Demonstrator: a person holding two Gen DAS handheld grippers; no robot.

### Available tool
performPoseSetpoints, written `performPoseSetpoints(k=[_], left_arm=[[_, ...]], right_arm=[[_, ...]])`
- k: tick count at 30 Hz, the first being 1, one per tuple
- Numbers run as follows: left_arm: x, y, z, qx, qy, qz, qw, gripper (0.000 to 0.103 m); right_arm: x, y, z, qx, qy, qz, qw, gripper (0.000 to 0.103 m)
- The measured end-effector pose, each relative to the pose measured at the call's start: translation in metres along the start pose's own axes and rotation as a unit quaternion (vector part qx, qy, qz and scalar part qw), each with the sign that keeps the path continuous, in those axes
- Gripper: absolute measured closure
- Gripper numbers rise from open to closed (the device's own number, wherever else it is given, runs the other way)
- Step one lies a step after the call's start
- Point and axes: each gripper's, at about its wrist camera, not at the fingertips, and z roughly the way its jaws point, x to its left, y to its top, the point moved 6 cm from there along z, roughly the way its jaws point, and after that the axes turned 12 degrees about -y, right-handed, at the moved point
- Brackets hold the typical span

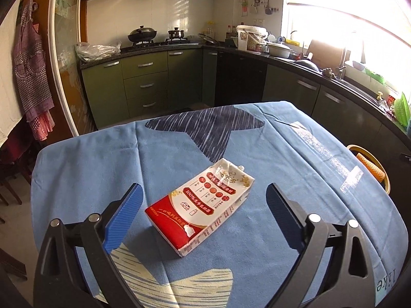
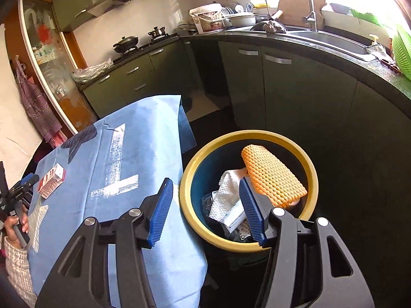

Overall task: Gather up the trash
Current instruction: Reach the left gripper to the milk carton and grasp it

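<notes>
The red-and-white milk carton (image 1: pixel 200 206) lies flat on the blue whale-print tablecloth (image 1: pixel 90 169), its torn top end pointing away from the left gripper (image 1: pixel 203 218). That gripper hangs just short of the carton with its jaws spread wide, one blue pad on either side and neither touching it. The carton lies at a slant to the jaws, so if they close as they stand, my guess is the pads meet it corner-first and twist it or push it along the cloth. An opened, probably empty carton should also crush easily, and a pinch on the loose torn end could slip. The cloth is soft and creased, so fingers coming in too low beside the carton could catch the fabric and drag it.

To the right of the carton, off the table's edge, stands the yellow-rimmed trash bin (image 2: pixel 188 206). The right gripper (image 2: pixel 205 205) is over its near rim, jaws parted and holding nothing. Inside are white crumpled paper (image 2: pixel 226 192) and other scraps. An orange foam net sleeve (image 2: pixel 273 175) leans against the bin's far inner wall, its upper end at rim level. A carton dropped from that side might land on it and tip out, so a release over the bin's middle looks safer.
</notes>
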Motion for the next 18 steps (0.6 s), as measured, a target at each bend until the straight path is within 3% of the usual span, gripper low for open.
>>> performPoseSetpoints(k=[5, 9, 18], left_arm=[[0.015, -0.002, 0.012, 0.011, 0.001, -0.022, 0.9997, 0.008], [0.017, -0.006, 0.023, 0.028, -0.023, -0.041, 0.9985, 0.008], [-0.017, -0.015, 0.025, 0.063, -0.076, 0.004, 0.9951, 0.007]], right_arm=[[0.012, -0.002, -0.003, -0.004, 0.024, -0.012, 1.0, 0.046], [0.015, -0.005, -0.005, -0.003, 0.034, -0.017, 0.999, 0.046], [0.01, -0.007, -0.009, 0.0, 0.035, -0.016, 0.999, 0.045]])
